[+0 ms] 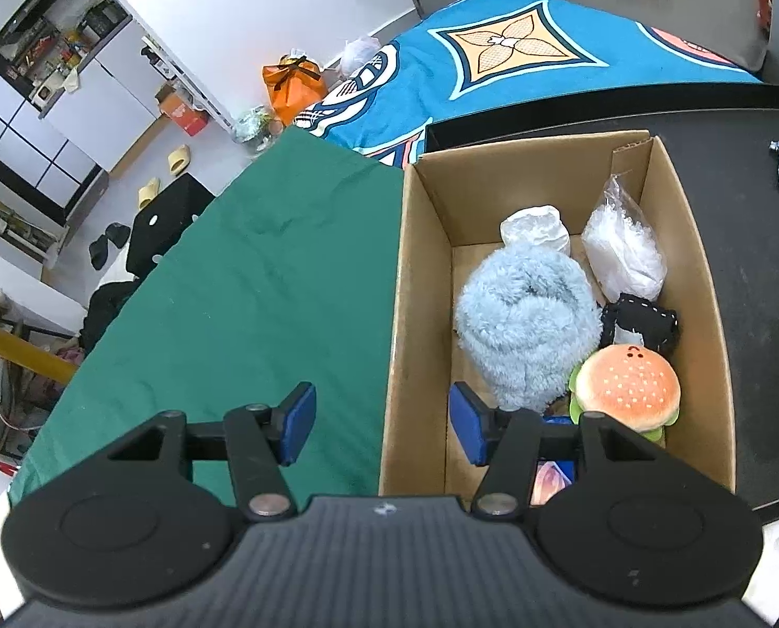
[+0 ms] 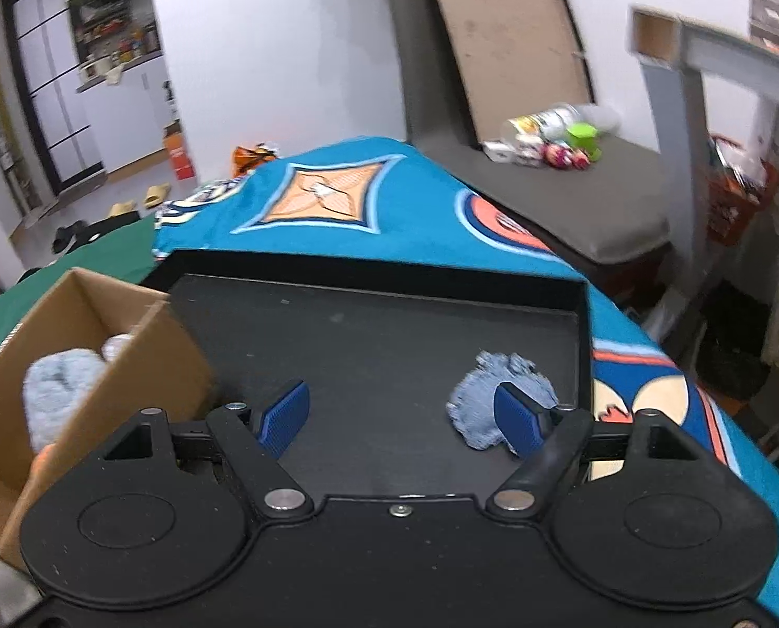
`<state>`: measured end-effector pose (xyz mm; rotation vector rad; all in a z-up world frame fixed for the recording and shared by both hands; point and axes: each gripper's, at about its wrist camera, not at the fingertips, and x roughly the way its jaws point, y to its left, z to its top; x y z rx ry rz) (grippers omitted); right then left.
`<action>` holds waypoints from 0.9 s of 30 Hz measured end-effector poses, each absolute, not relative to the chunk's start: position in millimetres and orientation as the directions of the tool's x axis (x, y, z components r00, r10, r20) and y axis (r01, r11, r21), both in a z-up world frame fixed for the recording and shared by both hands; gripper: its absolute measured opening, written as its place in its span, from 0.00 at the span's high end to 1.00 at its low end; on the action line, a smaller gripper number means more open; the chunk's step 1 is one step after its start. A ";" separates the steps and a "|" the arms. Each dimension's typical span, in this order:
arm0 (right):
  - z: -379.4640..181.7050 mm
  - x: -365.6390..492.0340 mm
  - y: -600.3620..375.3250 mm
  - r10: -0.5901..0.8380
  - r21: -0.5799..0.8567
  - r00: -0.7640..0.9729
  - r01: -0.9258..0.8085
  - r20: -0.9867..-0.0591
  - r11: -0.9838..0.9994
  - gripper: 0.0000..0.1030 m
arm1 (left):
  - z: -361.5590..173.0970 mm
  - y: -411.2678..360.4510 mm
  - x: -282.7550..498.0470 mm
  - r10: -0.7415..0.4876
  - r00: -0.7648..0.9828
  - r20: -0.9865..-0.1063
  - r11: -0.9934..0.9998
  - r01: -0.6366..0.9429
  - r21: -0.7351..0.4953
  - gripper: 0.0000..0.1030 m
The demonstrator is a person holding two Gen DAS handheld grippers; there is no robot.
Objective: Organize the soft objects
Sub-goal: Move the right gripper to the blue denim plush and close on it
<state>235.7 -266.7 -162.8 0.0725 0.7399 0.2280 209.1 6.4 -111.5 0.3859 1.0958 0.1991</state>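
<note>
The cardboard box [image 1: 420, 282] stands open between a green cloth [image 1: 263, 282] and a black tray [image 1: 745, 220], and holds a fluffy pale-blue plush [image 1: 525, 314], a burger plush [image 1: 627, 392], a dark stitched piece [image 1: 645, 322], a clear bag of white stuffing [image 1: 622, 256] and a crumpled white bundle [image 1: 535, 227]; one frayed denim scrap [image 2: 494, 392] lies apart on the tray, near its right wall; the left gripper [image 1: 384, 424] hangs above the box's left wall, tilted downward, its blue pads spread wide and empty, one over the cloth and one over the box interior; the right gripper [image 2: 399, 413] hovers low over the tray [image 2: 379, 335], jaws likewise wide apart and holding nothing, its right pad in front of the scrap, contact unclear; only the left view shows the box's full contents; the right view shows more of the patterned blue blanket [image 2: 368, 209] beyond the tray.
</note>
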 end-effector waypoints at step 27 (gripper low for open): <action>-203.8 272.3 -277.3 0.162 0.064 0.739 -0.159 -0.654 0.985 0.32 | -123.9 -13.1 226.5 0.414 0.411 -0.812 0.882 0.040 0.470 0.46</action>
